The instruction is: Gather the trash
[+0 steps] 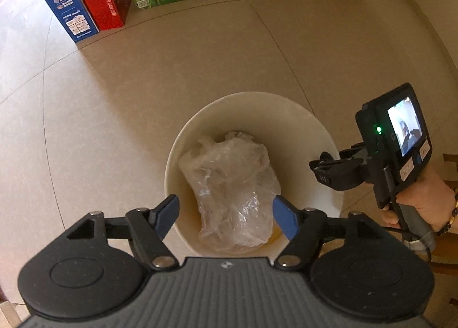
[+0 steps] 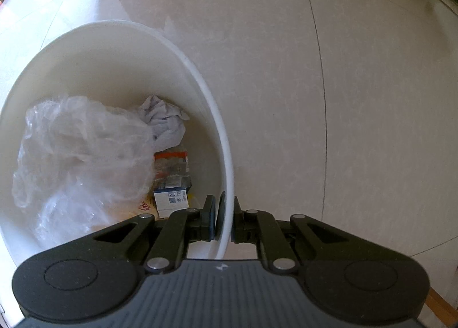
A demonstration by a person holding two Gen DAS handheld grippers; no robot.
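One white bin [image 2: 197, 82] on tiled floor, holding one crumpled clear plastic bag [image 2: 83, 153], one grey rag [image 2: 164, 122] at 1 o'clock, several wrappers [image 2: 171, 179]. Right gripper [image 2: 222, 220] clamped on bin rim; left gripper [image 1: 226, 213] spread apart, empty, above.

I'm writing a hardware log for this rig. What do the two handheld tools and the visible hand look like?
Both tools, left tool and right tool, have black linkage arms, silver pivot pins, blue finger pads and grey ribbed bodies. The right carries a lit screen, a green light and a cable. The hand wears a beaded bracelet.
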